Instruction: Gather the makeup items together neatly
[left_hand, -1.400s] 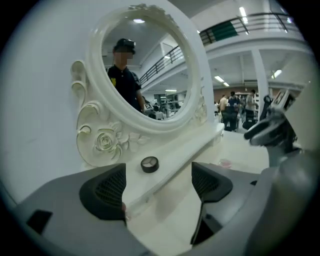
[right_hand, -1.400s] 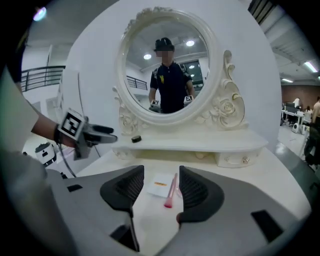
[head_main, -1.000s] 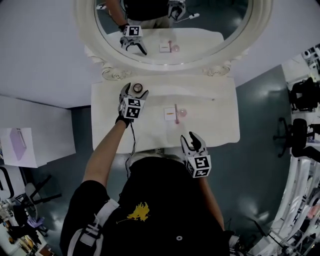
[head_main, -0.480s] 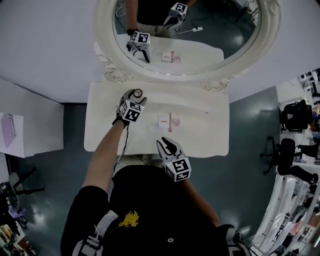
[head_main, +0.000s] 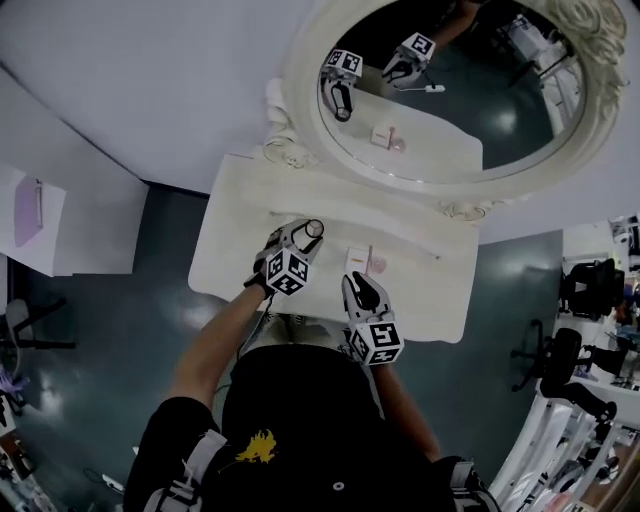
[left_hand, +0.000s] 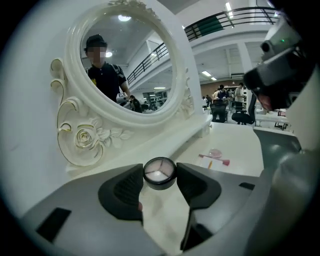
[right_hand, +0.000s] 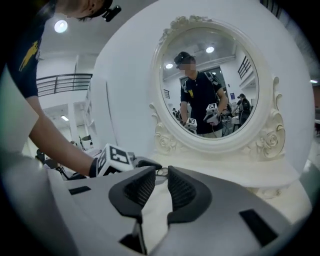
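Observation:
A small round black compact (head_main: 314, 229) with pale pink powder sits between the fingertips of my left gripper (head_main: 307, 233). The jaws have just been closing, and in the left gripper view both pads touch the compact (left_hand: 159, 173). A white square palette (head_main: 357, 259) lies on the white vanity top (head_main: 235, 255), with a pink brush (head_main: 370, 264) and a small pink round dish (head_main: 379, 265) beside it. The brush (left_hand: 216, 160) shows ahead to the right in the left gripper view. My right gripper (head_main: 360, 284) hangs just in front of the palette. Its jaws have just been closing and hold nothing, with only a thin slit between them.
A large oval mirror (head_main: 450, 90) in a carved white frame stands along the back of the vanity and reflects both grippers. The vanity's front edge runs just under my right gripper. Dark floor surrounds the table, with office chairs (head_main: 580, 290) at the far right.
My left gripper has closed on the round compact and moved right with it, towards the palette. My right gripper has come up from the front edge to just before the palette, its jaws narrowing.

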